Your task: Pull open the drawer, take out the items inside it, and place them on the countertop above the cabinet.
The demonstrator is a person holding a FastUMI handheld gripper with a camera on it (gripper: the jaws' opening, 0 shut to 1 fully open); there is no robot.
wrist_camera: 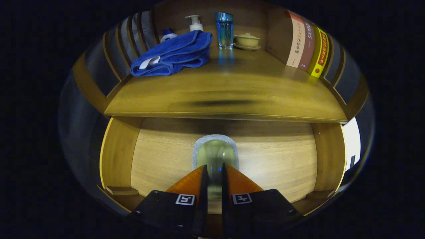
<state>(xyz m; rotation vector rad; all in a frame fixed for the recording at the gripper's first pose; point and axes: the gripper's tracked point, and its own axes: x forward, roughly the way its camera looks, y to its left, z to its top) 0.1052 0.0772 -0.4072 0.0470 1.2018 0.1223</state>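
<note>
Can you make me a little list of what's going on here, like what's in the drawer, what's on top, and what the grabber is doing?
drawer: open, wooden floor in view
in the drawer: a green sponge with a grey edge, lying just ahead of the fingers
gripper: fingers nearly together, the sponge's near end between them; whether they press it, cannot tell
countertop: wooden, above the drawer
on the countertop: blue towel, pump bottle, blue glass, lidded cup on a saucer, books
task stage: sponge not yet on the countertop
</note>
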